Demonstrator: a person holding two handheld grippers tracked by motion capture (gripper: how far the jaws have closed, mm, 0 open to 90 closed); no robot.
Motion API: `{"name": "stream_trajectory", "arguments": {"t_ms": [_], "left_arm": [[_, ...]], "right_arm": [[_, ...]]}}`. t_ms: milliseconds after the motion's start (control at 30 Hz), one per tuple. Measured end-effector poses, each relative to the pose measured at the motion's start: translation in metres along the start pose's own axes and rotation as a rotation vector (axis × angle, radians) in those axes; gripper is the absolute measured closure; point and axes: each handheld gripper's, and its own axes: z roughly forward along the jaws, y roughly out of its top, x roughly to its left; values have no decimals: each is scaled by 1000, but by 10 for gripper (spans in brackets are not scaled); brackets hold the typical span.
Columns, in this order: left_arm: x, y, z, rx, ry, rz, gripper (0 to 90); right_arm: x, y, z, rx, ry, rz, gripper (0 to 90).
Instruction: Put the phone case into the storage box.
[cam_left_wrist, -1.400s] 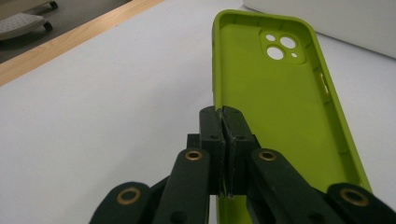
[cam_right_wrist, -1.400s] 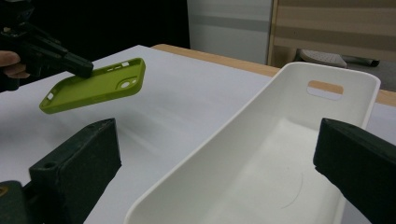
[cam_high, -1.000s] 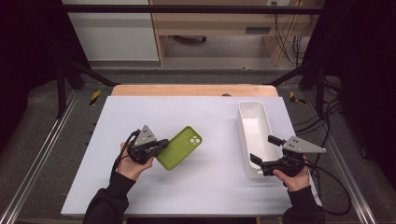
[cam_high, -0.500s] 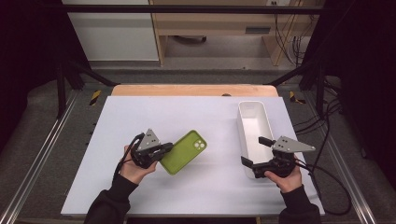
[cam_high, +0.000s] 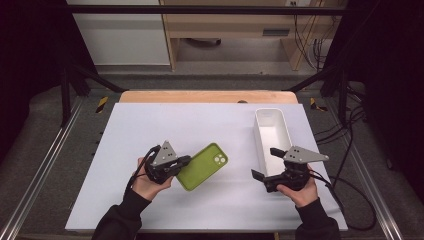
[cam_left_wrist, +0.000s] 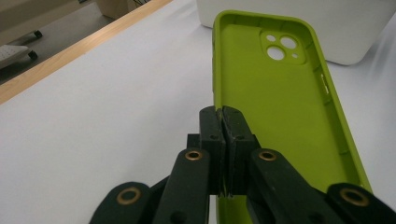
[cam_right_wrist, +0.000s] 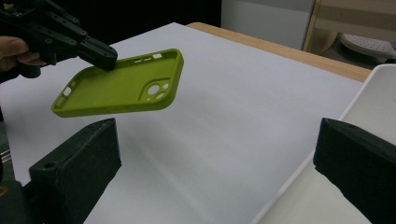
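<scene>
Left gripper is pinched tight on the green phone case's edge; right gripper is held wide open, empty, beside the white bin.

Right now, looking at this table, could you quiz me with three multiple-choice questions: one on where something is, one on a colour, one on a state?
1. Where is the white tray?
A. On the right side of the table
B. On the left side of the table
C. On the floor

2. What colour is the phone case?
A. Red
B. Lime green
C. Black

3. How do the right gripper jaws stand?
A. Clamped on the case
B. Clamped on the tray
C. Open, holding nothing

Answers: 1 A, the high view shows it on the table's right. 2 B, green in every view. 3 C, its jaws stand wide apart; the left gripper pinches the case's edge.
</scene>
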Motion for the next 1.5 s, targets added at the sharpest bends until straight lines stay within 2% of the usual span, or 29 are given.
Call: {"name": "stream_trajectory", "arguments": {"t_ms": [800, 1500], "left_arm": [[-26, 9, 12, 5, -41, 68, 878], [-37, 11, 20, 19, -54, 109, 878]], "right_arm": [[17, 10, 24, 65, 27, 11, 14], [22, 19, 45, 133, 60, 16, 41]]}}
